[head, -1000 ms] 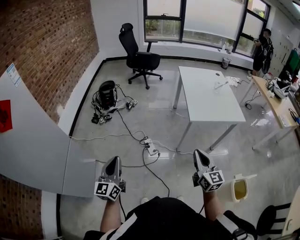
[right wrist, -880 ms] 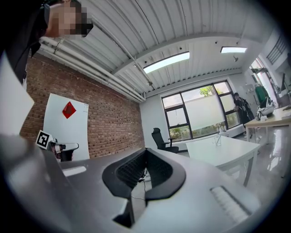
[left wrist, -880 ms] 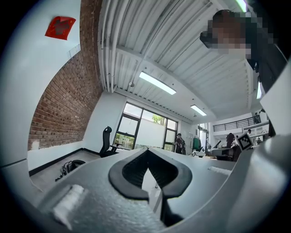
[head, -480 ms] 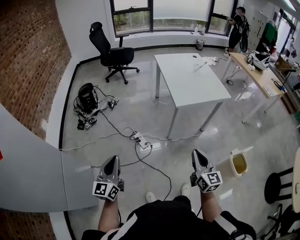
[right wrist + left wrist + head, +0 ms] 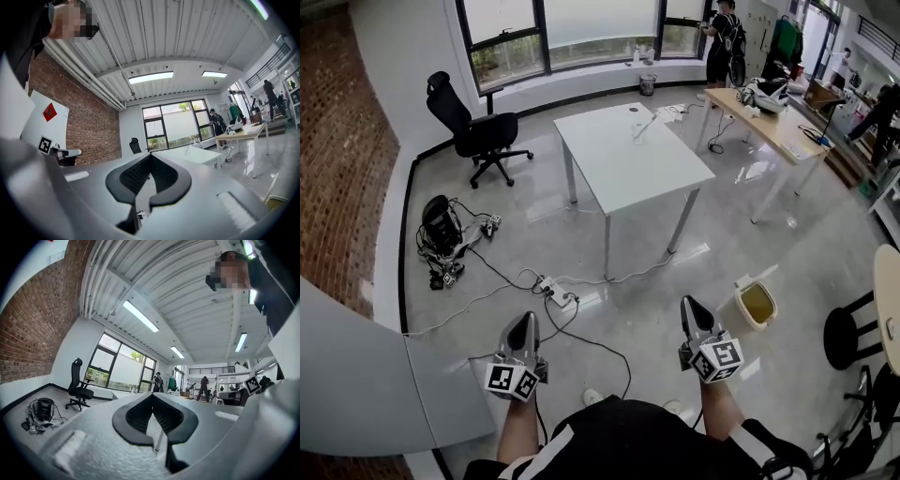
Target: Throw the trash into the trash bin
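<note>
A small white trash bin [image 5: 757,305] with a yellowish inside stands on the floor, ahead and to the right of my right gripper [image 5: 687,302]. The right gripper is shut with nothing between its jaws, and in the right gripper view [image 5: 150,154] its tips meet. My left gripper [image 5: 523,319] hangs level over the floor at the left, also shut and empty; its tips touch in the left gripper view [image 5: 151,395]. A white table [image 5: 619,169] stands farther ahead with a small white object [image 5: 639,127] on it. I see no trash in either gripper.
A power strip with cables [image 5: 553,292] lies on the floor just ahead. A black office chair [image 5: 473,131] and a black device with wires [image 5: 439,220] are at the left. A wooden desk [image 5: 778,117], a black stool [image 5: 853,333] and a grey partition [image 5: 356,375] border the area.
The whole view has swung: the table, chair and cables slid to the left and the bin drew up nearer my right gripper. Both grippers stay shut and empty.
</note>
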A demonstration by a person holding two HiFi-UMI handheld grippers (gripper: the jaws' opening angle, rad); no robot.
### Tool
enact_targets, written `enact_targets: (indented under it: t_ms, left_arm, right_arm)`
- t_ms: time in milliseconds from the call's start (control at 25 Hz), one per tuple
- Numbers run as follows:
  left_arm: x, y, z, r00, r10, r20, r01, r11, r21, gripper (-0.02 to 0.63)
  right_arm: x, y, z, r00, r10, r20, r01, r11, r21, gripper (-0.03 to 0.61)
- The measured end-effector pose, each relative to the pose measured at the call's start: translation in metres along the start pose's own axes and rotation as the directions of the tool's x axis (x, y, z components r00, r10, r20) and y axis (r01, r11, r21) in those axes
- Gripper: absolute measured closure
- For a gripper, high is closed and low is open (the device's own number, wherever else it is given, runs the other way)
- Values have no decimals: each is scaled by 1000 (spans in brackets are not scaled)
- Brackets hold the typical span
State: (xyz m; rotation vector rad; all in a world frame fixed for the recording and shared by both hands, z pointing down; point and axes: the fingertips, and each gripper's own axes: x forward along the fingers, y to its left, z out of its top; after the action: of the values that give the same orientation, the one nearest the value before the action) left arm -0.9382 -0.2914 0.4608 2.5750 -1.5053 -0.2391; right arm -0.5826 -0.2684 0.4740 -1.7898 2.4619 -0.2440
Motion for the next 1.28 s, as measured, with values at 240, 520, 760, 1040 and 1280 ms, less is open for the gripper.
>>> enact_targets:
  t_ms: [240,520,760,1040,1280]
  left_arm:
    - [49,-79,-5,989,-149,9,149,989,-2,614]
    - [81,-173,-22,964,-265,-3,265,964,-21,614]
    - [90,-234,-30,947,-320,-4,320,947,-7,614]
    - [106,-298,-46,920,-391,-6,391,920,-13,614]
    - [123,-364,-72,873,-488,-23,486,872,-63,614]
  right_arm:
    - [-63,-53,21,995,-100,27,101,994,-47,572]
    - [-157,-135,33,964,-262,44,264,963,-47,572]
    - [-198,-169,37,953,-293,75,297,954,-34,572]
    - [-247,-199,45,937,-335,103,342,938,-59,572]
    - [-305,-233,45,897,-433,89,440,894,-85,572]
